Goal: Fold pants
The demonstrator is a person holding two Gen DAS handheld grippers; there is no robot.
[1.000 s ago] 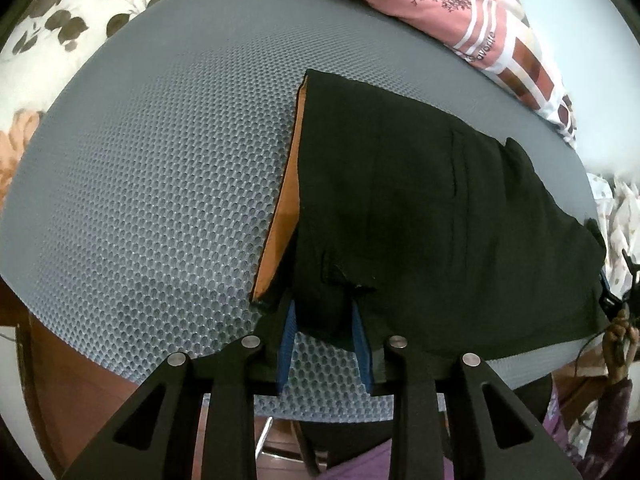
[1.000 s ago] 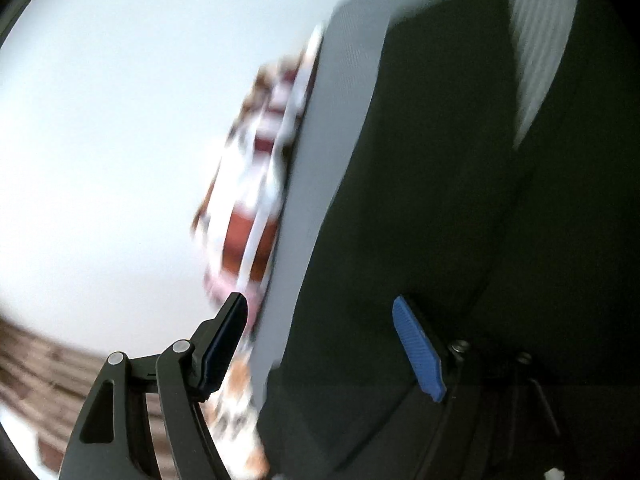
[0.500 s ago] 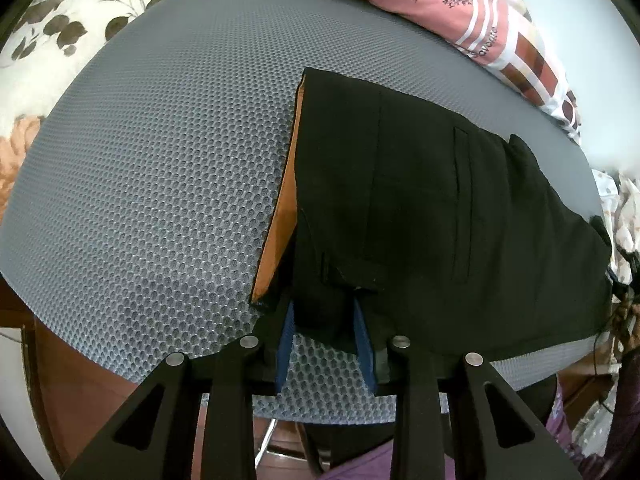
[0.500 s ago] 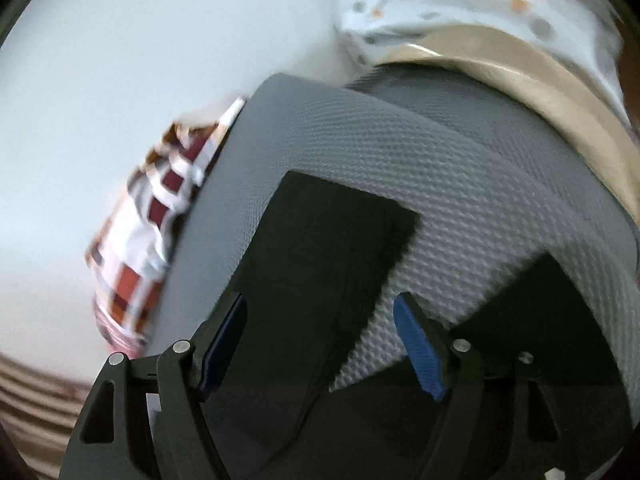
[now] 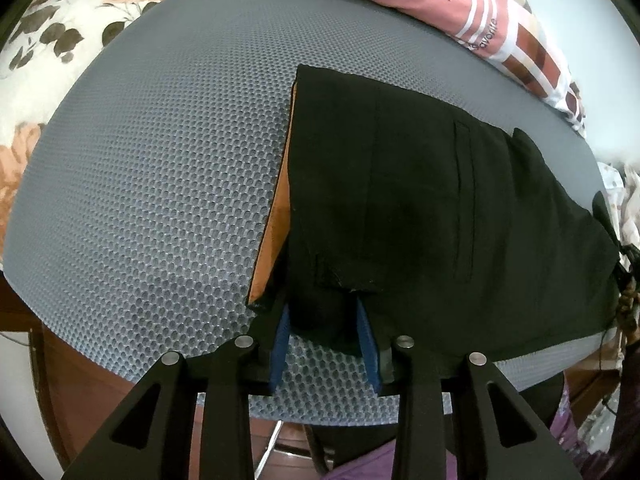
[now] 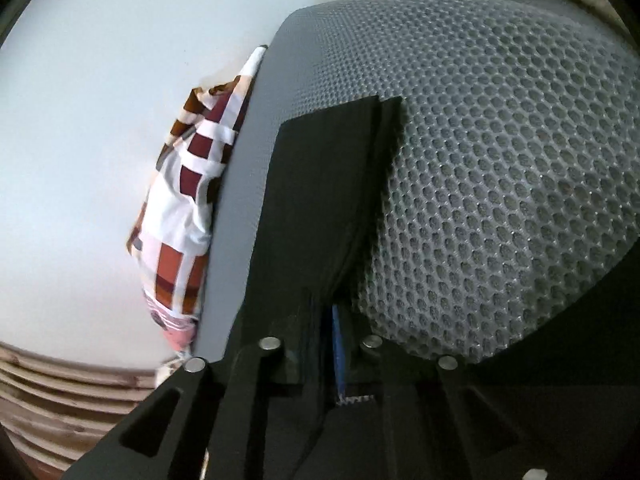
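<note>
Black folded pants point(image 5: 440, 208), orange lining at one edge, on grey honeycomb mesh pad point(image 5: 160, 160).
Left gripper point(image 5: 324, 320): narrowly parted, waistband corner between blue pads.
Right gripper point(image 6: 324, 344): jaws just closed, pinching pants' edge.
Beyond: pink patterned cloth point(image 5: 460, 4).

Pants point(image 5: 420, 200) lie on the mat point(image 5: 160, 160), clothes point(image 5: 460, 4) behind.

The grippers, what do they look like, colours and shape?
Both look alike. The left gripper and right gripper have matte black angular linkage arms with triangular cut-outs and silver round pins at the joints. The fingers carry ribbed blue pads. No cables or markings show.
</note>
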